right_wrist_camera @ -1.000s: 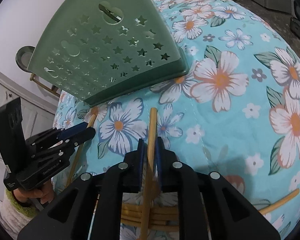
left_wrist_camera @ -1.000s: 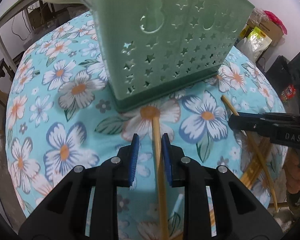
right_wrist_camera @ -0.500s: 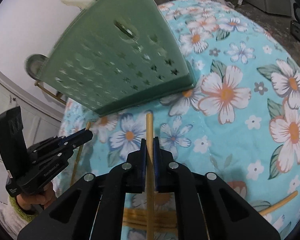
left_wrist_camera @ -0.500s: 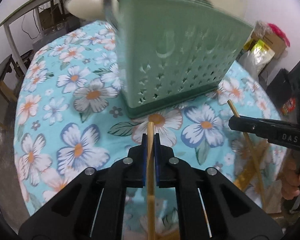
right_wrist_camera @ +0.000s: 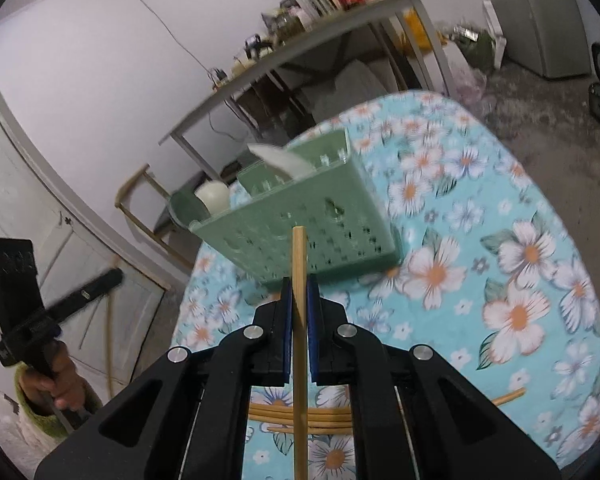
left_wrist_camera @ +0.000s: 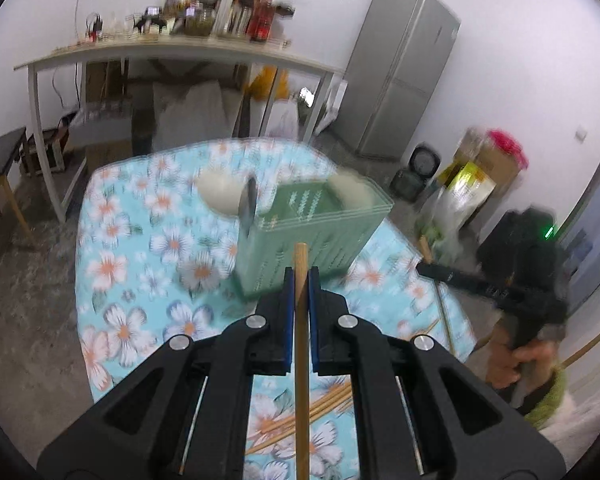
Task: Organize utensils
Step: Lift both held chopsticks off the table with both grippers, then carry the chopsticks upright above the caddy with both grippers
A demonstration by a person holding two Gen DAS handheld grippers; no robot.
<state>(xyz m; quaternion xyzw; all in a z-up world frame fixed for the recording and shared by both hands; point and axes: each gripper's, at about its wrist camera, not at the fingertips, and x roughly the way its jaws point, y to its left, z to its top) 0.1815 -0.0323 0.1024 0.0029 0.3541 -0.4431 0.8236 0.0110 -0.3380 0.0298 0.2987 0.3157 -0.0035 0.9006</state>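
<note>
My left gripper point(left_wrist_camera: 299, 286) is shut on a wooden chopstick point(left_wrist_camera: 301, 344) and holds it well above the table, its tip in front of the green perforated utensil basket point(left_wrist_camera: 316, 236). My right gripper point(right_wrist_camera: 299, 298) is shut on another wooden chopstick point(right_wrist_camera: 299, 320), also raised, its tip before the same basket point(right_wrist_camera: 300, 236). White spoons point(right_wrist_camera: 280, 162) stand in the basket. The right gripper point(left_wrist_camera: 424, 269) shows in the left wrist view with its chopstick. The left gripper point(right_wrist_camera: 116, 276) shows in the right wrist view.
Several loose chopsticks point(right_wrist_camera: 300, 416) lie on the floral tablecloth point(right_wrist_camera: 500, 280) below the grippers; they also show in the left wrist view point(left_wrist_camera: 324, 404). A long side table point(left_wrist_camera: 160, 52) with jars stands behind. A fridge point(left_wrist_camera: 400, 76) stands at the far right.
Both grippers have lifted up and back from the tablecloth with their chopsticks. The left one closed on its chopstick. The basket now looks smaller and lower in both views.
</note>
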